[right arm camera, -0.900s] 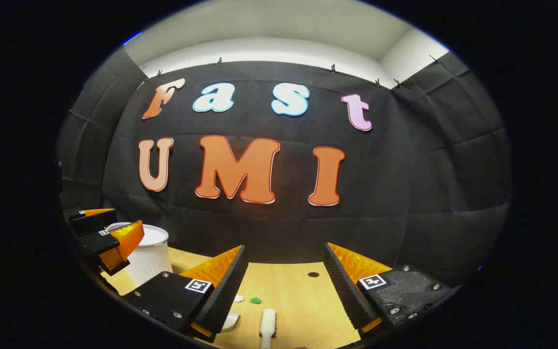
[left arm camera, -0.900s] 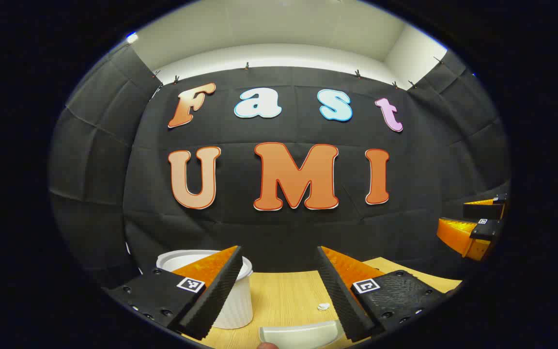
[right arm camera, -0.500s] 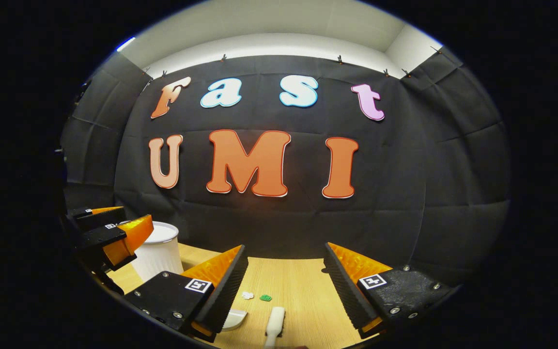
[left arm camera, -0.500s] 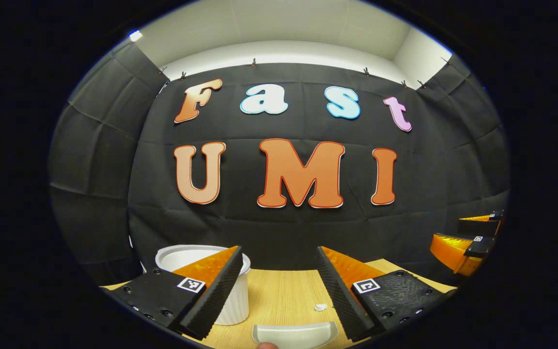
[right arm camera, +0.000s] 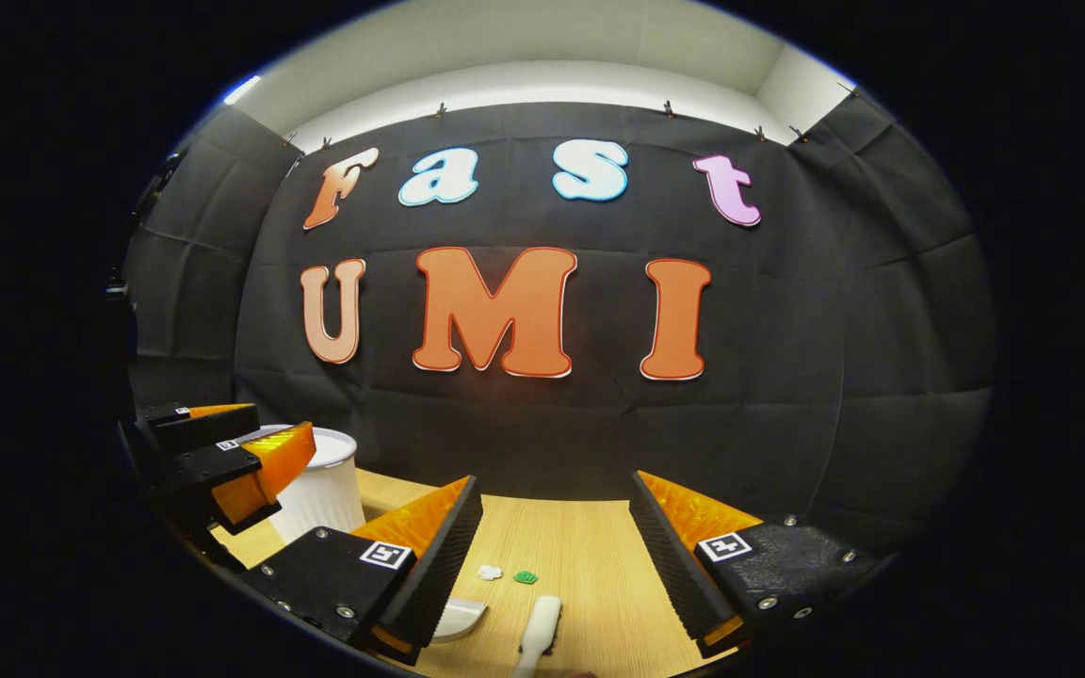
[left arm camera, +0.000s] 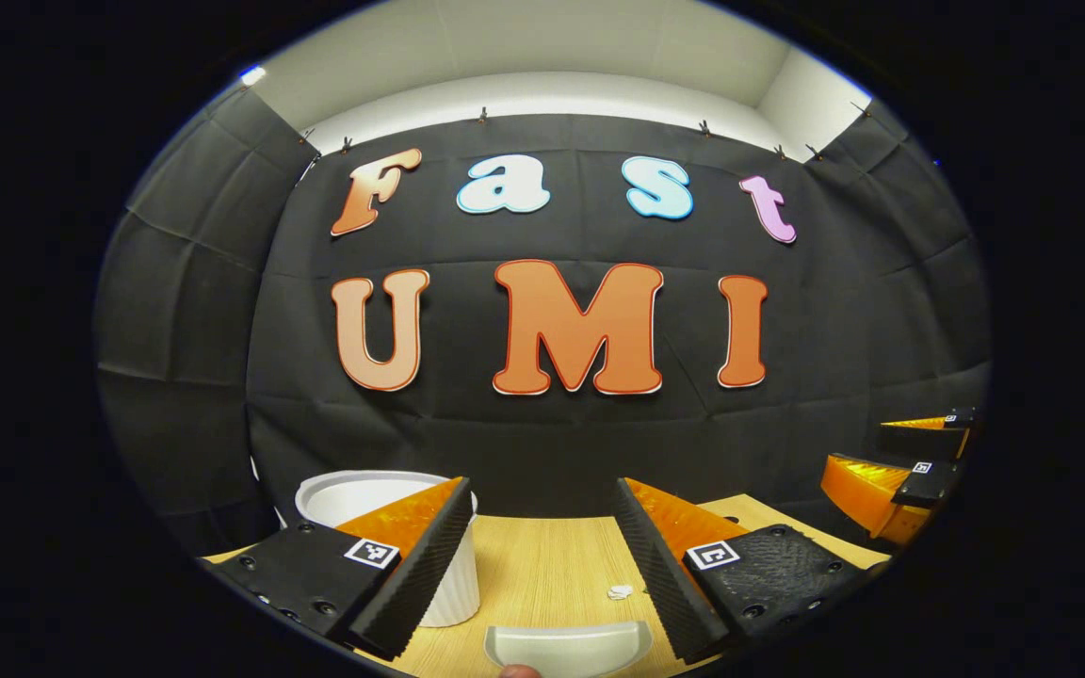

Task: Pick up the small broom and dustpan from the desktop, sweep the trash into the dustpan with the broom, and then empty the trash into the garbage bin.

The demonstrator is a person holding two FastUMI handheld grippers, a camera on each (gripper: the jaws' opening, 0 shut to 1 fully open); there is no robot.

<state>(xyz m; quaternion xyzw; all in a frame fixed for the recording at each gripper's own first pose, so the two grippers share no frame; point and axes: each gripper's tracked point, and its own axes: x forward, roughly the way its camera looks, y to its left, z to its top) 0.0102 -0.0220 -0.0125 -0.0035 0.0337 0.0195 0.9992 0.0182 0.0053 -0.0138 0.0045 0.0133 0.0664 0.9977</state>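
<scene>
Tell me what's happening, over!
Left gripper and right gripper both open, holding nothing. Dustpan and broom lie on the table, untouched. Scraps unswept; bin stands at the left. Nothing in the way.

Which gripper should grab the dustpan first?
Left. The dustpan lies straight ahead between the open left gripper fingers; the right gripper is lined up with the broom handle instead.
</scene>
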